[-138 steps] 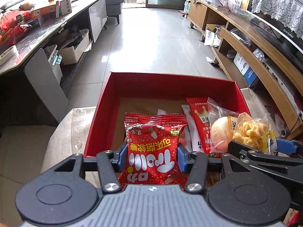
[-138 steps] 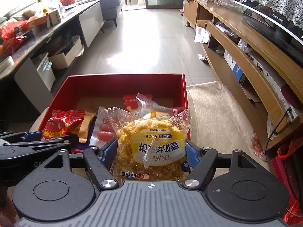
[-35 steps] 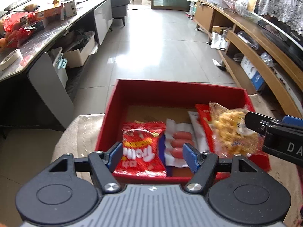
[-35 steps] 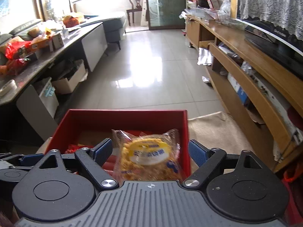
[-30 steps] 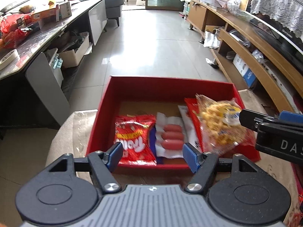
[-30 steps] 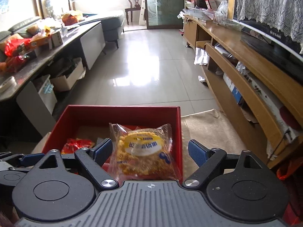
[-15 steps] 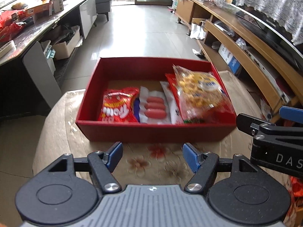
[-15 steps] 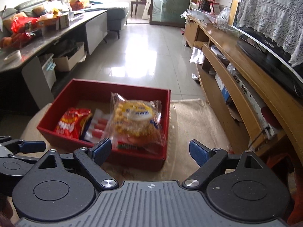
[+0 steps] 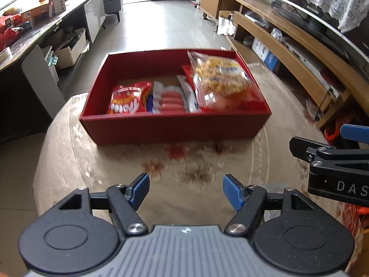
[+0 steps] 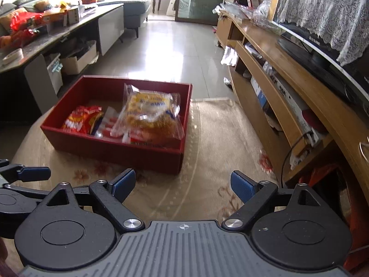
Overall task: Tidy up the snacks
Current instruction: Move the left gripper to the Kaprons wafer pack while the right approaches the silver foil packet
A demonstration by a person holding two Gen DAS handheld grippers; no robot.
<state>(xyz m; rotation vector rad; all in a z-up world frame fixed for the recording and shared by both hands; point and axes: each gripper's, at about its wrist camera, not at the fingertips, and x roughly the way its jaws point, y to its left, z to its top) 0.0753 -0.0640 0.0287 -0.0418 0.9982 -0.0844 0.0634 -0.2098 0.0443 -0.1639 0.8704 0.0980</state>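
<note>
A red box (image 9: 175,127) (image 10: 110,150) stands on a round table with a floral cloth (image 9: 184,168). Inside lie a red snack bag (image 9: 128,100) (image 10: 80,120) at the left, a sausage pack (image 9: 170,100) in the middle, and a clear bag of yellow puffed snacks (image 9: 221,78) (image 10: 150,113) at the right, leaning on the wall. My left gripper (image 9: 185,190) is open and empty, above the cloth in front of the box. My right gripper (image 10: 183,183) is open and empty, in front of the box's right corner; it also shows in the left wrist view (image 9: 332,154).
A long wooden TV shelf (image 10: 288,87) runs along the right. A dark counter with clutter (image 10: 46,30) runs along the left, with cardboard boxes (image 9: 69,50) beneath. Tiled floor (image 10: 166,46) lies beyond the table.
Both grippers let go of their snack bags into the box and have drawn back toward me; the box now sits farther off.
</note>
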